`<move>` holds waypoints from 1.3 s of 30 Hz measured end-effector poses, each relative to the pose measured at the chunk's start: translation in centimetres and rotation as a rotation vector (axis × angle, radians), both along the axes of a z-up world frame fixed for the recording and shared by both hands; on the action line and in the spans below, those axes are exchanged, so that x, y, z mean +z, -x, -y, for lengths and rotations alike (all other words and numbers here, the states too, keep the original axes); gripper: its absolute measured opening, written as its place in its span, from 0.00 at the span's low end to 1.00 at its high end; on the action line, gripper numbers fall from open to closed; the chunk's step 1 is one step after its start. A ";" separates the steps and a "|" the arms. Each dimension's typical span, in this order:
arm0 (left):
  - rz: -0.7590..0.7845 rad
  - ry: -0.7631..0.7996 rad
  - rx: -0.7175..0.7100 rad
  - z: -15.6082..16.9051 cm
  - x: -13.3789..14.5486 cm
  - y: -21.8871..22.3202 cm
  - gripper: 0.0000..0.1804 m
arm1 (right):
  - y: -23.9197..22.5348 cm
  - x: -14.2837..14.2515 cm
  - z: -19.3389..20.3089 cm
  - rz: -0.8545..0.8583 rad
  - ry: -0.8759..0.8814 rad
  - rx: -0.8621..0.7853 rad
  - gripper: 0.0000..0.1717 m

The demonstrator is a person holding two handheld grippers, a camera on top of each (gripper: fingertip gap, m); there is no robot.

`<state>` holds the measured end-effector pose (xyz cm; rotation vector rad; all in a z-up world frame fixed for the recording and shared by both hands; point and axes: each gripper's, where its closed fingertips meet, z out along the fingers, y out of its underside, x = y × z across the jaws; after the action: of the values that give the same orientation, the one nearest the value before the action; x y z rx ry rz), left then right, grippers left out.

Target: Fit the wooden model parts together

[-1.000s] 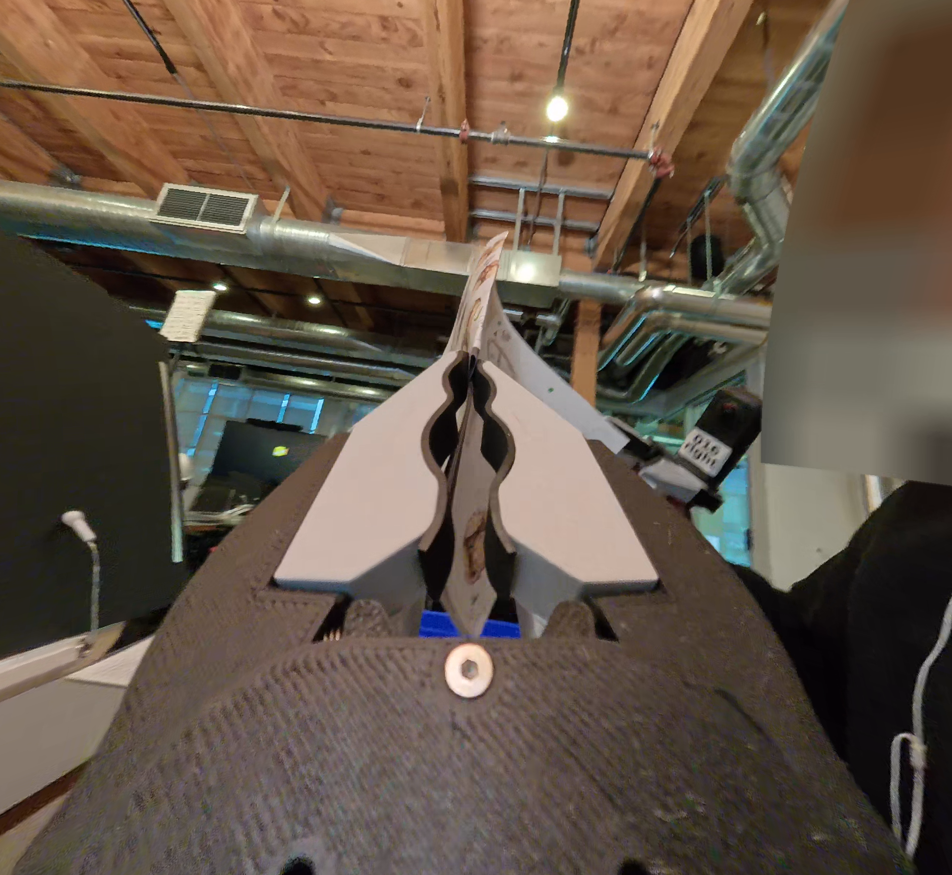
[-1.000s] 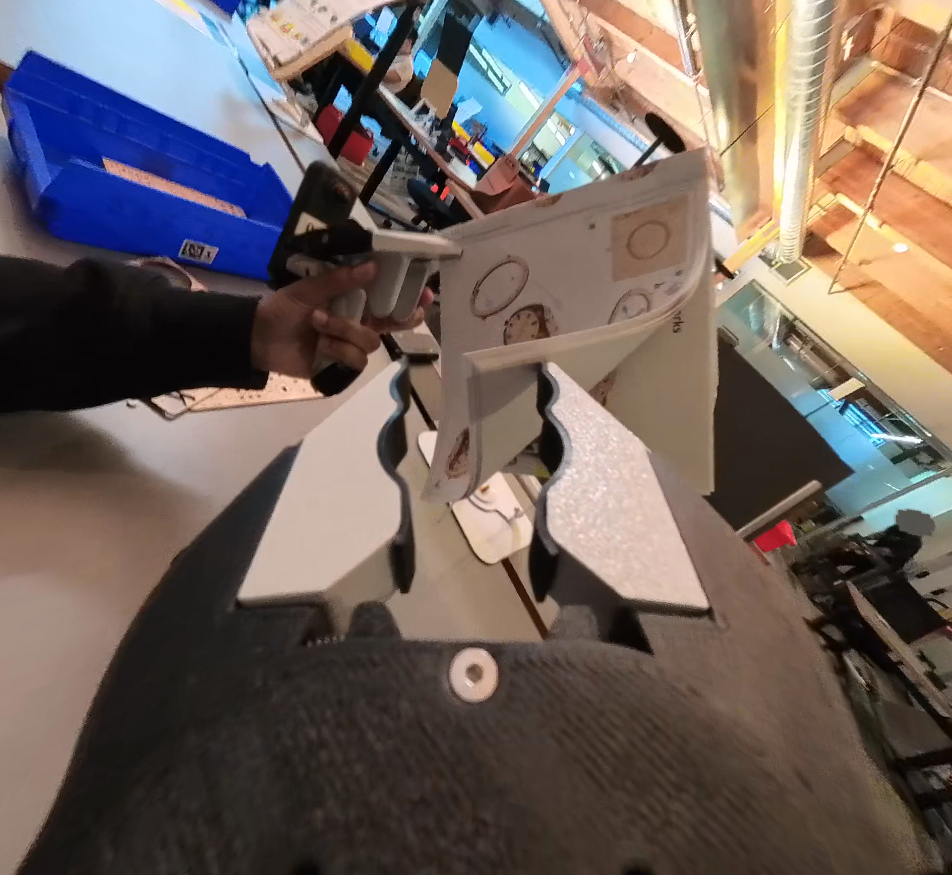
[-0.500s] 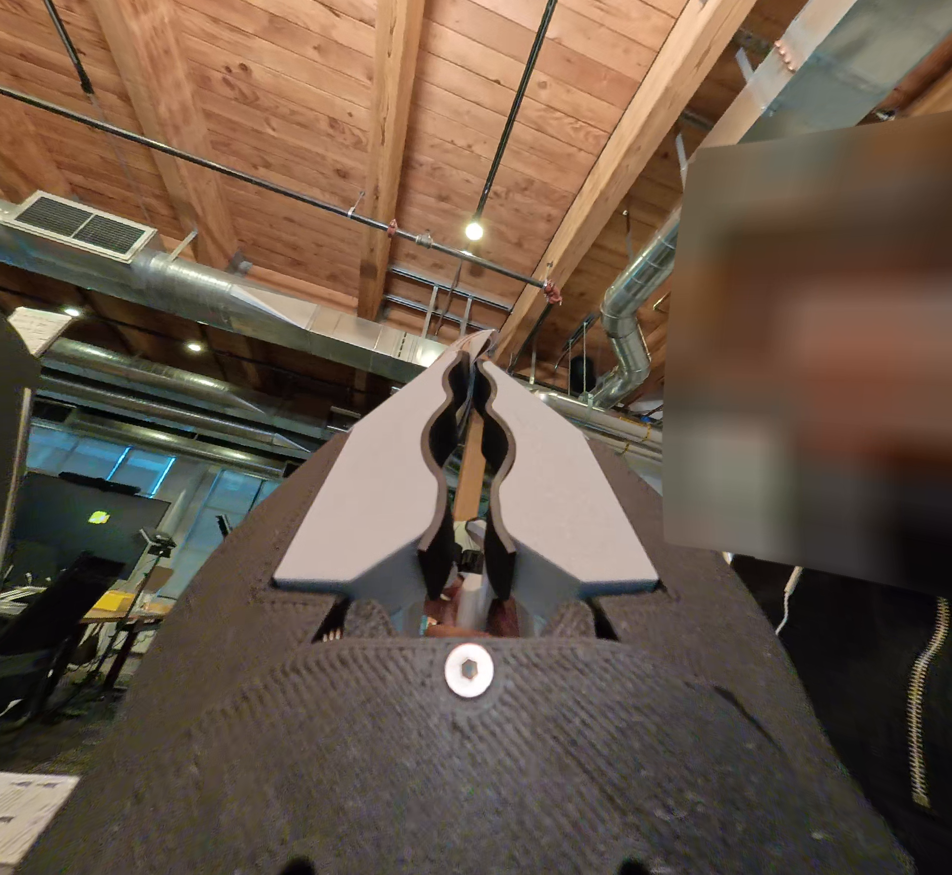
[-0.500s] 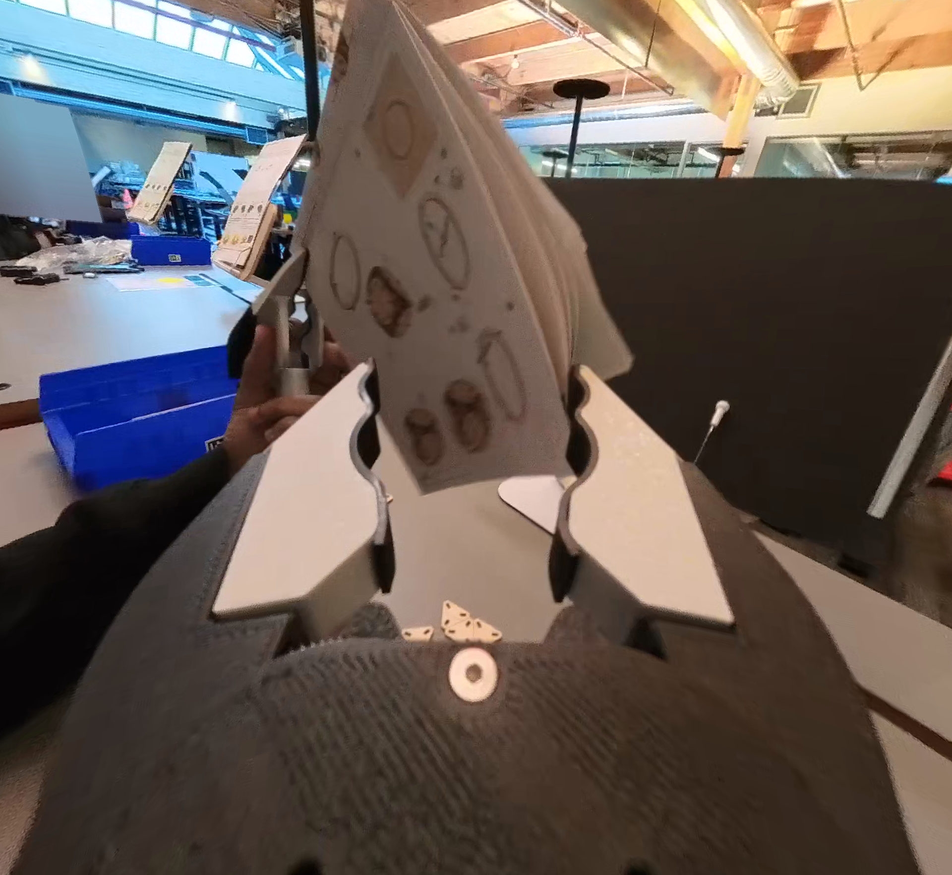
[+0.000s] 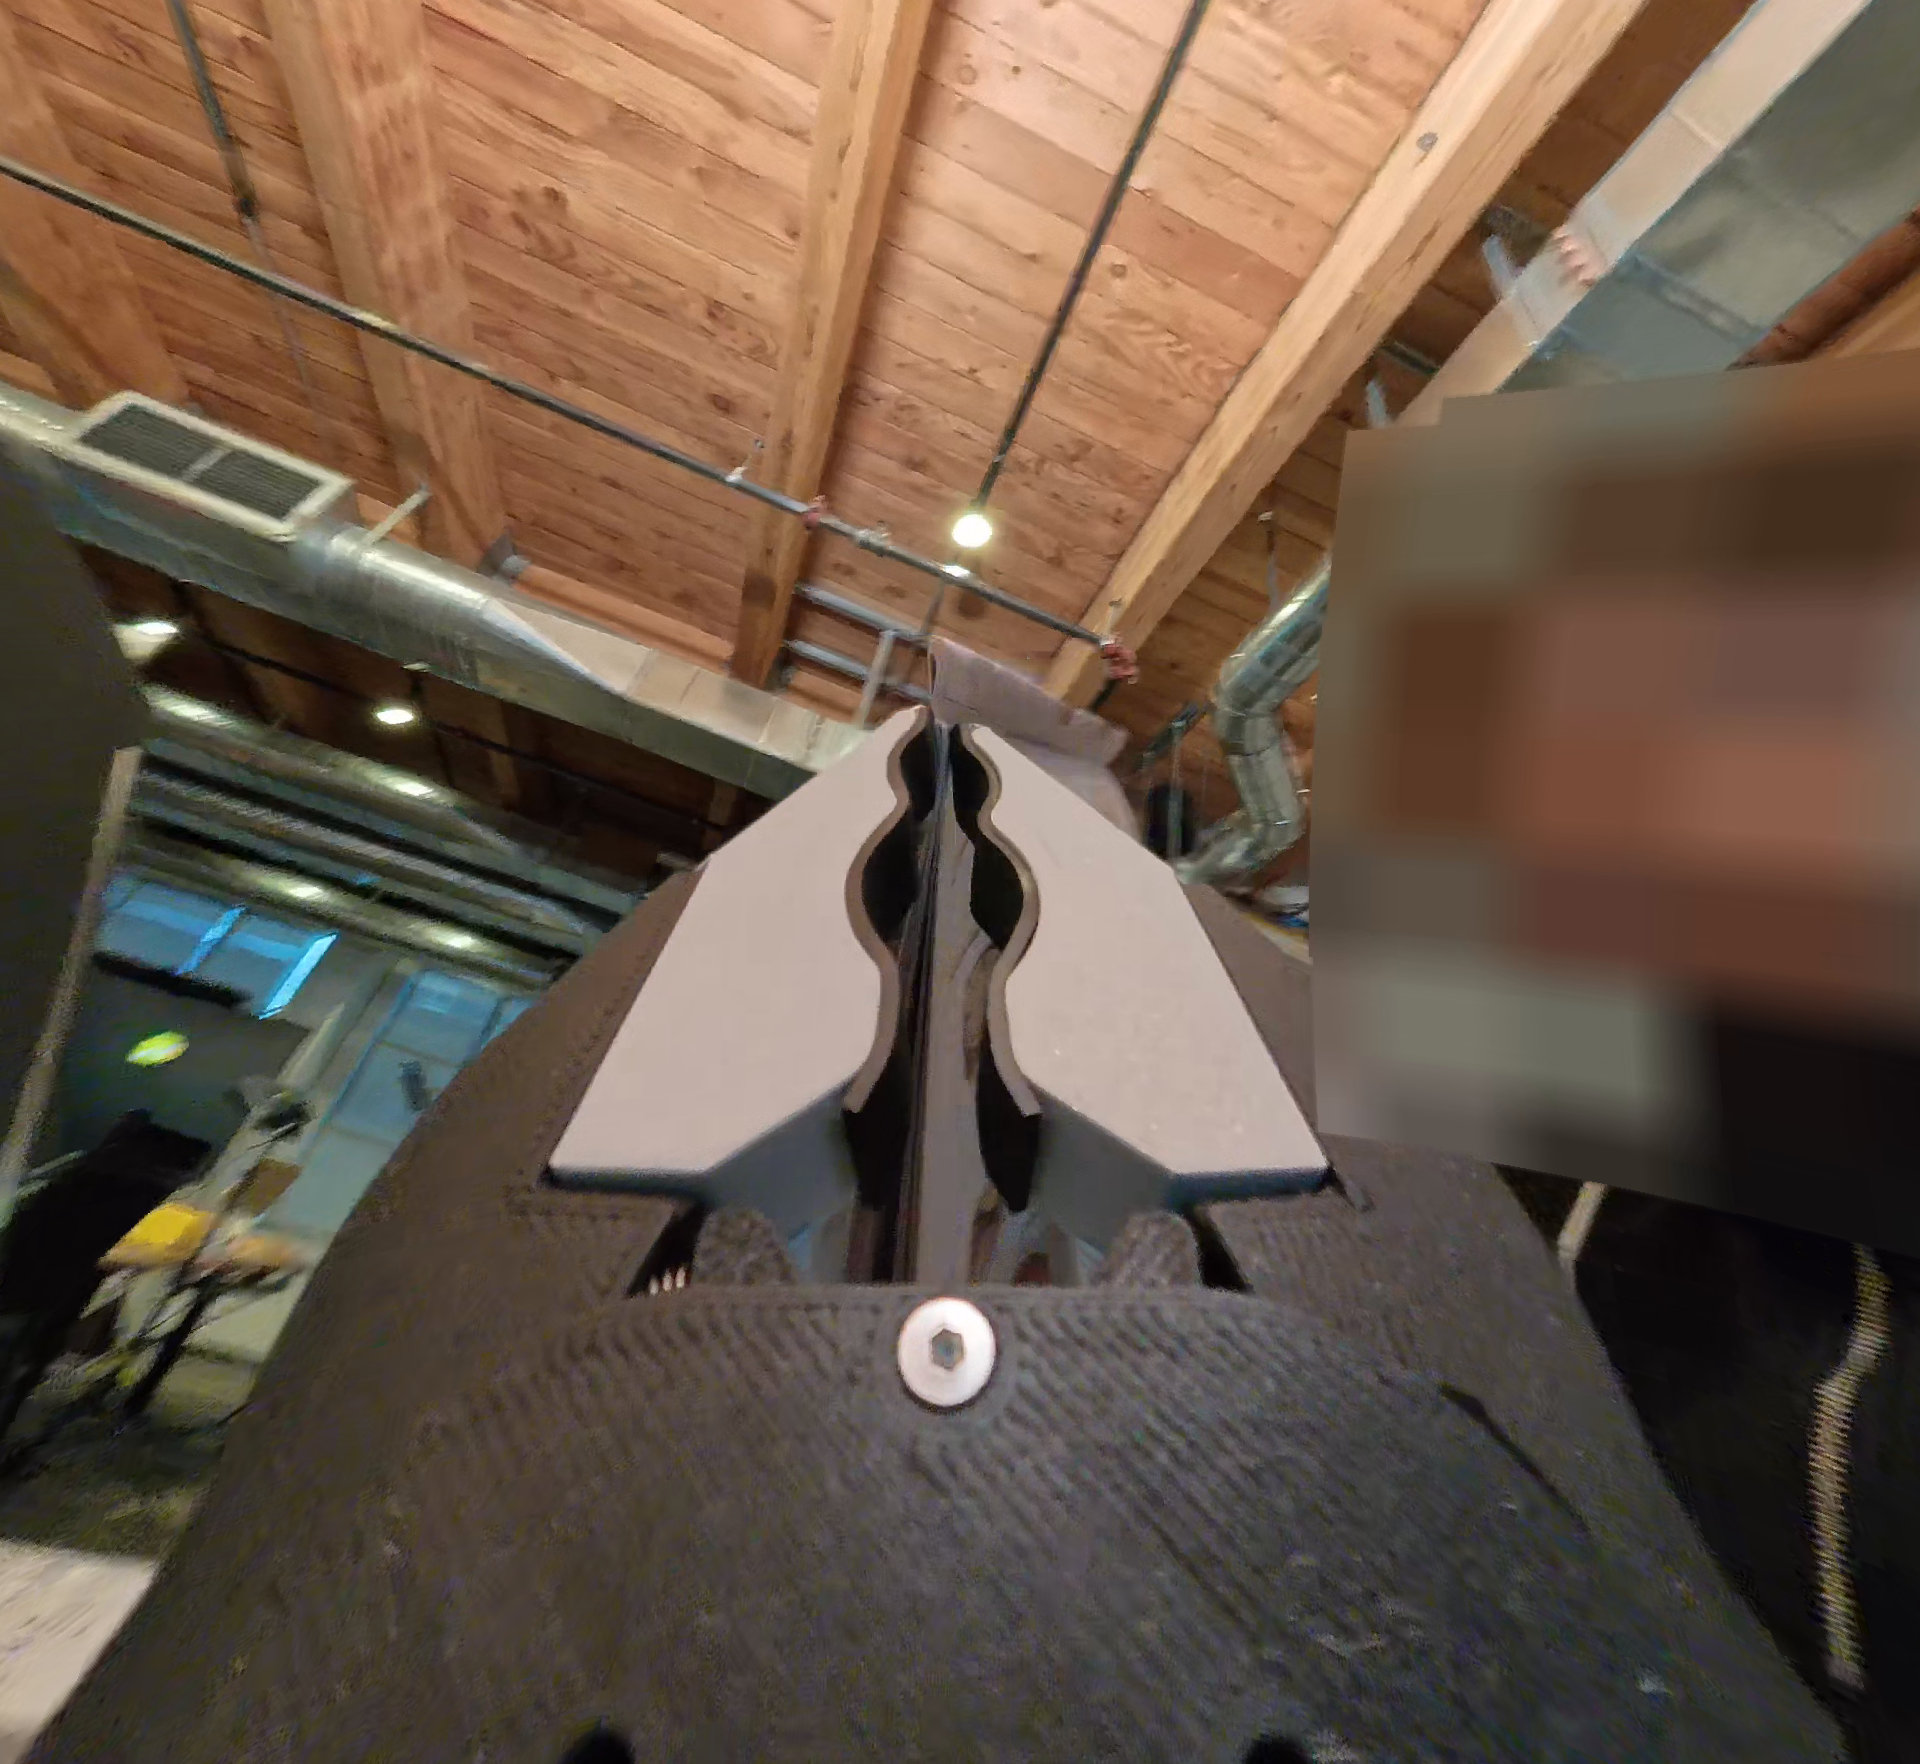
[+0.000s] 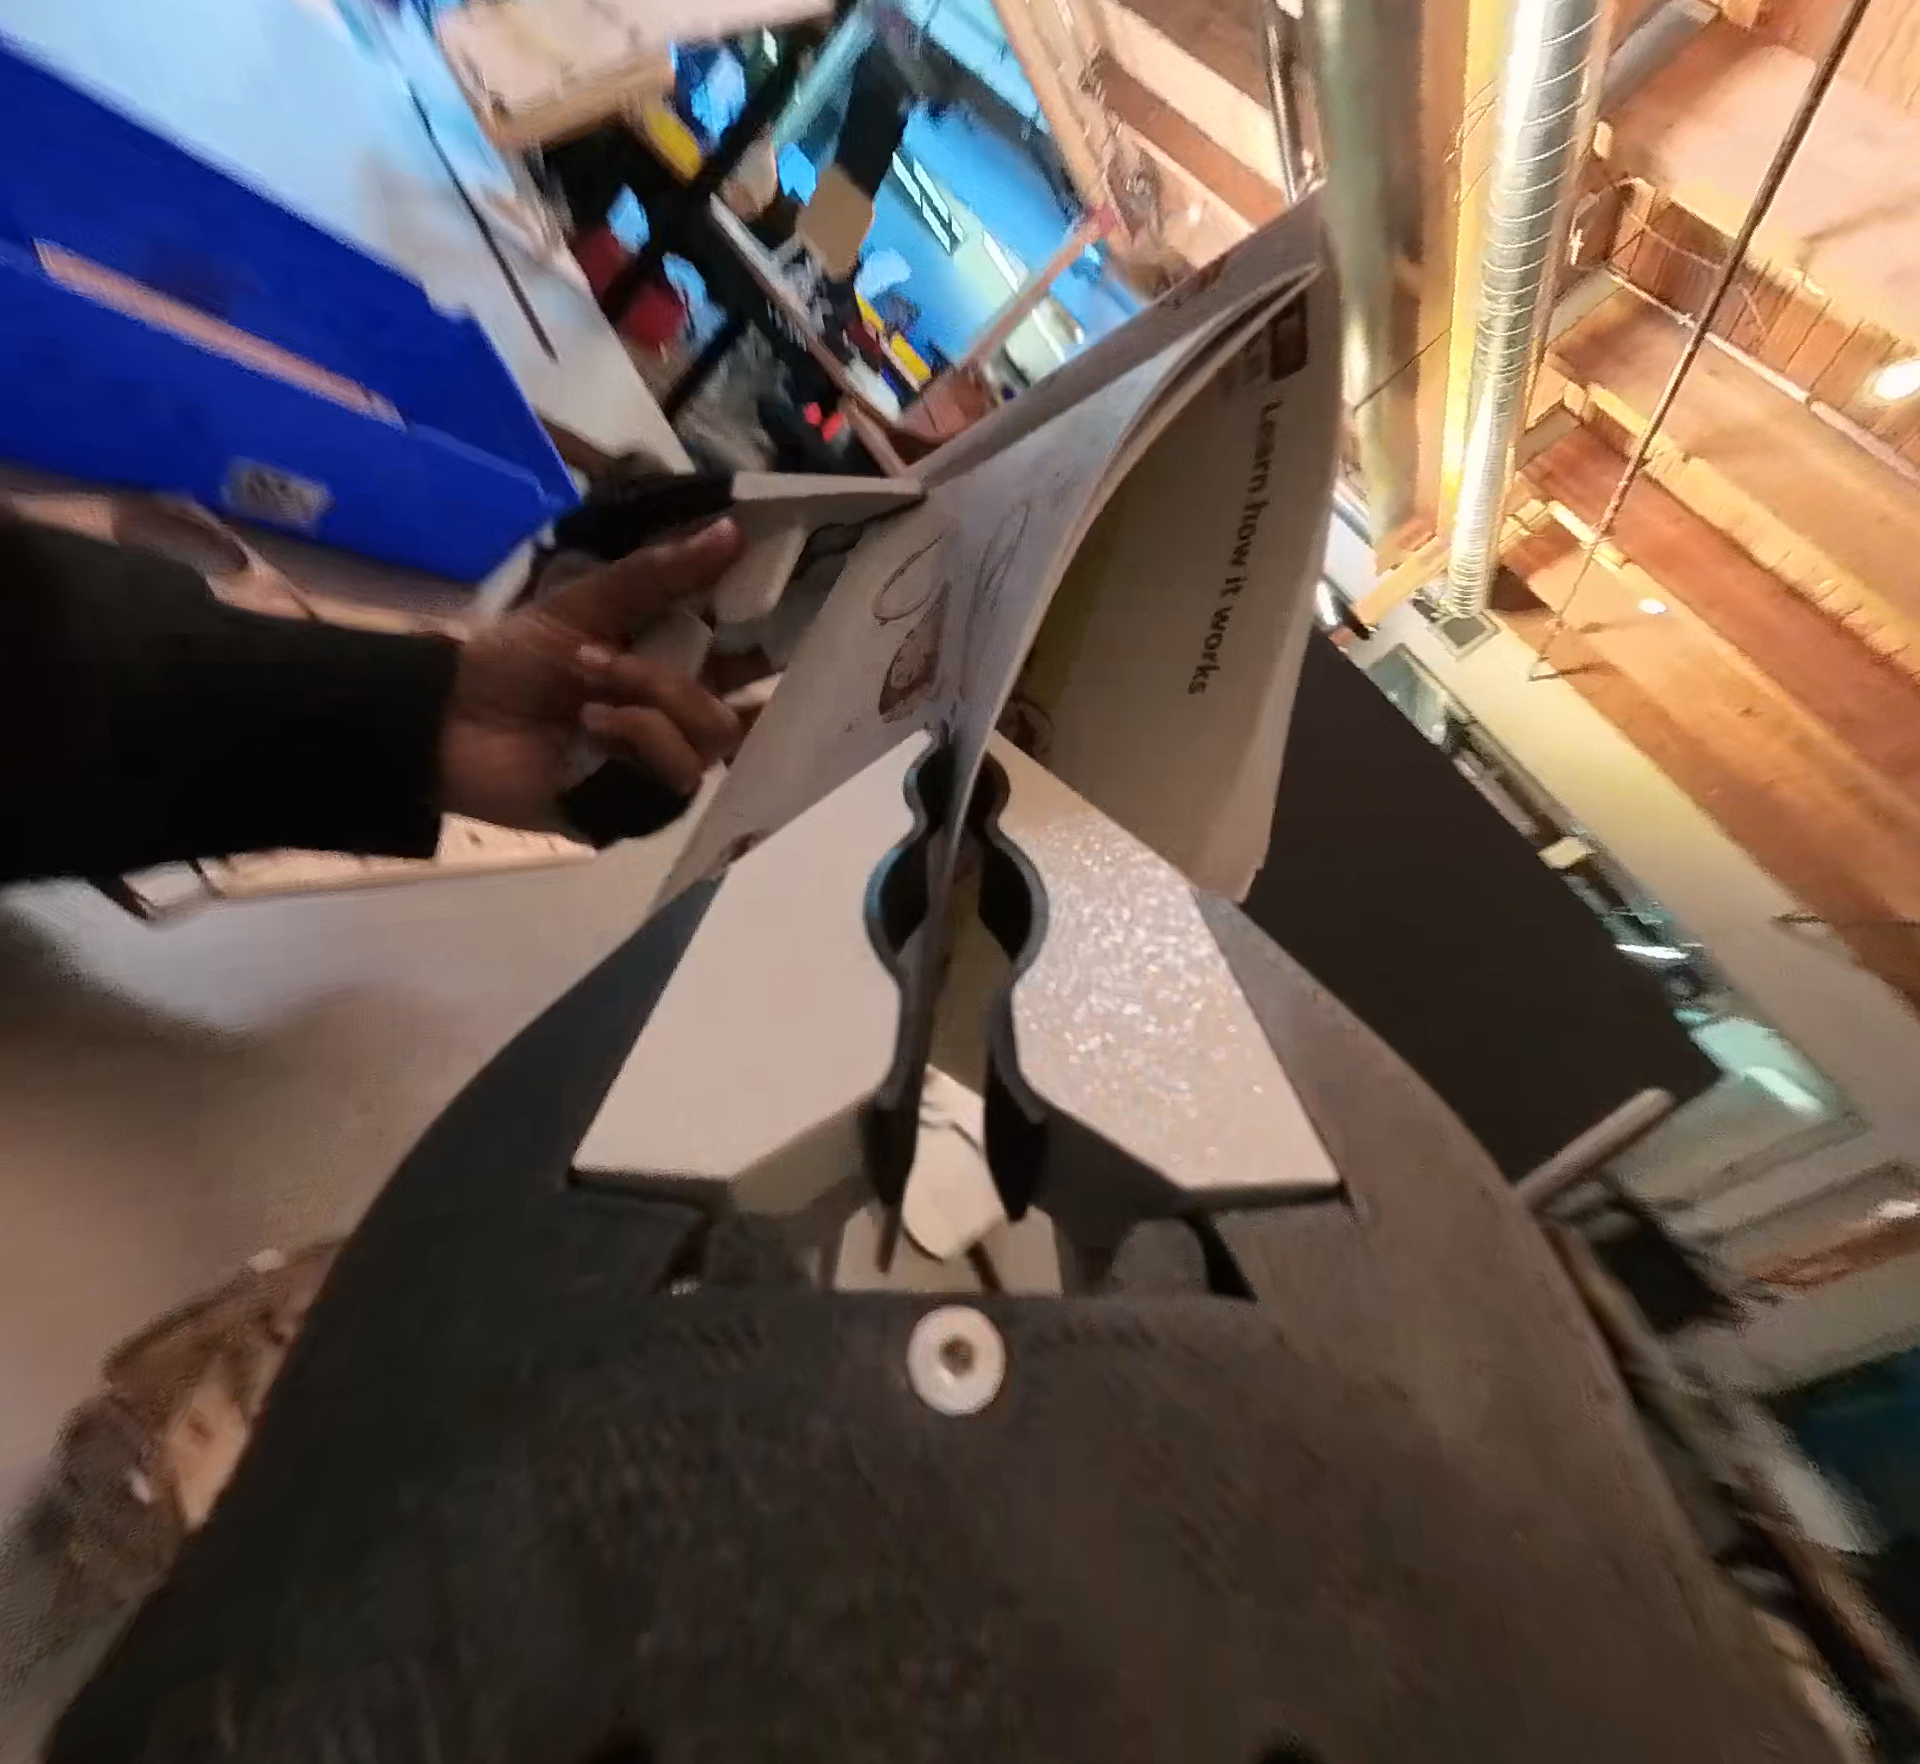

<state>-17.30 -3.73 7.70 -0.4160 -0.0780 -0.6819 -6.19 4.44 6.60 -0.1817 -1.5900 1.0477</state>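
- Landmark: the booklet [image 6: 1174,571], a thin paper-bound one with pale pages and brown round drawings, held up in the air above the table [image 6: 187,1039].
- Left of the booklet: a blue bin [image 6: 239,364] stands on the table. A flat tan sheet lies in it; anything else inside is too blurred to tell.
- Left gripper [image 6: 914,501]: a hand [image 6: 582,675] holds it just left of the booklet. Its jaws are pinched narrow on the booklet's left edge. In its own view the fingers [image 5: 769,966] are nearly together on an edge-on sheet.
- Right gripper [image 6: 961,764]: below the booklet, jaws narrow, pinched on a few pages at the lower edge. The remaining pages and cover hang free to the right.
- Handling, as a judgement: the booklet looks light, limp and easily creased or torn. It curves and fans under its own weight.
- Where to hold: grip near the spine or through the whole thickness; loose single pages may slip or tear.
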 end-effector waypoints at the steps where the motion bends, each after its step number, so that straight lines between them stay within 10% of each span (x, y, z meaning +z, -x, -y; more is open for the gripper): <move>1: 0.019 0.051 0.038 -0.7 -0.5 0.6 0.02 | 0.1 -0.2 0.0 -0.015 -0.072 -0.037 0.00; 7: 0.183 0.507 0.195 -5.7 -5.0 4.9 0.17 | 2.6 -1.9 -4.7 0.099 -0.436 -0.280 0.00; 12: 0.215 0.697 0.223 -6.4 -6.8 6.3 0.24 | 5.6 -4.0 -11.9 0.536 -0.513 -0.369 0.00; 28: -0.357 0.947 0.577 -10.2 -6.9 0.9 0.52 | 6.3 -2.8 -16.0 0.777 -0.870 -0.397 0.00; 39: -0.494 1.024 0.977 -8.4 -4.2 1.4 0.29 | 9.7 -5.5 -10.8 0.949 -0.637 -0.053 0.00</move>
<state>-18.72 4.70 3.45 -1.3937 -0.1434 0.5027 -15.86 15.21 1.12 -0.3043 -2.6712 0.3393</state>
